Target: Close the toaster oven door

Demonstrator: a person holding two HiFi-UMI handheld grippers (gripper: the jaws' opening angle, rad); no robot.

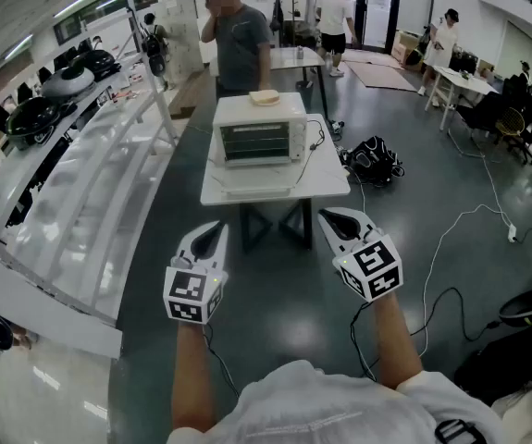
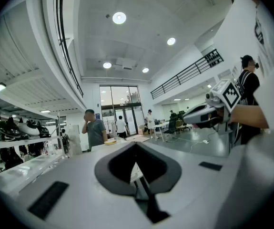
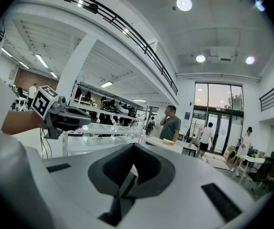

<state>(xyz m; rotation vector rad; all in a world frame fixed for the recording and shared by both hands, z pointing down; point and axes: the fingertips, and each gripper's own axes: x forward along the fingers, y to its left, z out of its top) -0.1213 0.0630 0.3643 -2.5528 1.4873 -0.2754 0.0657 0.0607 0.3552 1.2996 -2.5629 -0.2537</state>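
A white toaster oven point(image 1: 258, 129) stands on a small white table point(image 1: 330, 185) ahead of me, with a yellowish bread-like item point(image 1: 266, 97) on its top. Its door point(image 1: 256, 179) looks folded down flat in front of it. My left gripper point(image 1: 212, 236) and right gripper point(image 1: 333, 218) hover side by side well short of the table, both shut and empty. In the left gripper view the shut left gripper point(image 2: 137, 163) hides most of the oven, and the right gripper point(image 2: 203, 114) shows beside it. In the right gripper view the right gripper point(image 3: 132, 168) is also shut, with the left gripper point(image 3: 65, 118) at the left.
A person point(image 1: 240, 37) stands right behind the table. A long white rack point(image 1: 90, 202) runs along the left. A black bag point(image 1: 374, 160) and loose cables point(image 1: 451, 239) lie on the grey floor to the right. More people and desks are at the back.
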